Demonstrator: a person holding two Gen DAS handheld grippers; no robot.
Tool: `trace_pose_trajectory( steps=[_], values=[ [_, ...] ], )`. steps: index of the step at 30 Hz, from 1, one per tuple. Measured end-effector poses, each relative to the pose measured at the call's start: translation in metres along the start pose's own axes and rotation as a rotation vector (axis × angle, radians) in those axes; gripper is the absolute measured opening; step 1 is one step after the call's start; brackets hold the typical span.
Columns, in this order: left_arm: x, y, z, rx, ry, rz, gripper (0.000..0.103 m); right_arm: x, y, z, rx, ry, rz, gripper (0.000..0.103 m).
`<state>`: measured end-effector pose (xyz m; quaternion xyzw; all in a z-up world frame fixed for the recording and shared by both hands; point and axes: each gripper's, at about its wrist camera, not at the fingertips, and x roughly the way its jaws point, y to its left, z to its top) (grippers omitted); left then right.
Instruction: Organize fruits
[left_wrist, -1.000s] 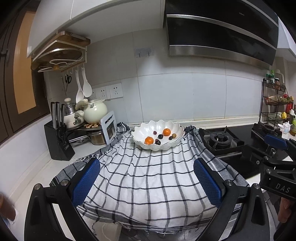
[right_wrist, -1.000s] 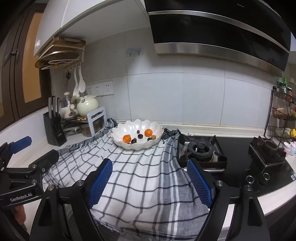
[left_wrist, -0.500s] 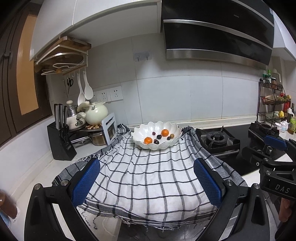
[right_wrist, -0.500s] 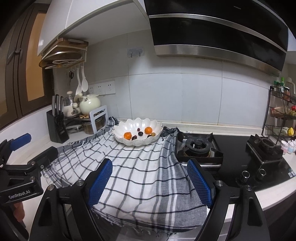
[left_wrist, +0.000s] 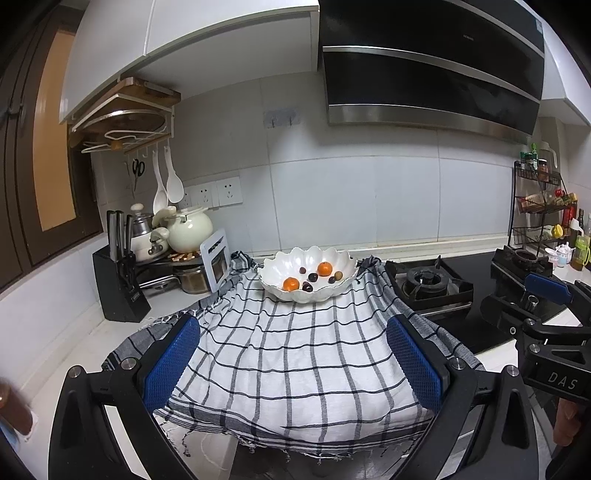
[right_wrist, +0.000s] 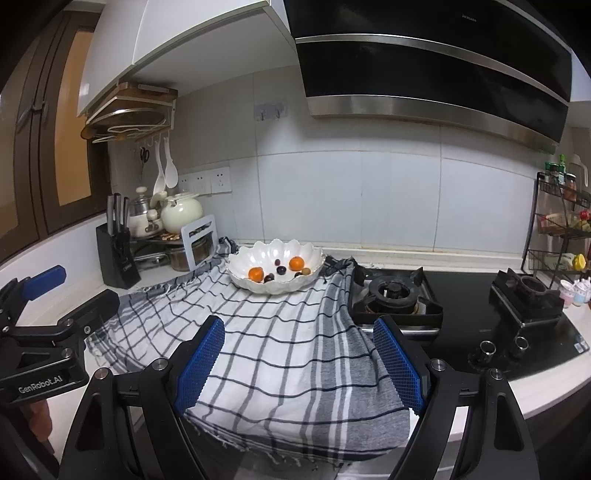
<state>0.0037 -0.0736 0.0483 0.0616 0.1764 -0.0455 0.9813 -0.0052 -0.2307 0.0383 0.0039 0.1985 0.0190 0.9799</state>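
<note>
Both the left gripper (left_wrist: 291, 363) and the right gripper (right_wrist: 297, 363) hang spread and empty over the checked cloth (left_wrist: 295, 354); the fruits (left_wrist: 312, 277) already lie in the white bowl (left_wrist: 273, 271) at twelve o'clock; the task looks finished or barely begun, so next comes a forward reach, if any.

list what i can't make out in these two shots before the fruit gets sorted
- Small dark fruits in the white scalloped bowl: too small in both views to name.
- Bowl's near inside: hidden by its own rim.
- Counter under the checked cloth: covered.
- Cloth's front hem: cut off behind the left gripper and the right gripper, jaws apart.
- Spice rack contents: small, at the right edge.
</note>
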Motion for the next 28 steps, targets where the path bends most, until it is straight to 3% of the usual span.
trace_pose_trajectory(
  steps=[28],
  values=[
    [0.0015, 0.0016, 0.0034, -0.008, 0.012, -0.013, 0.103, -0.0004, -0.0008, -0.0004, 0.009, 0.004, -0.002, 0.084]
  ],
)
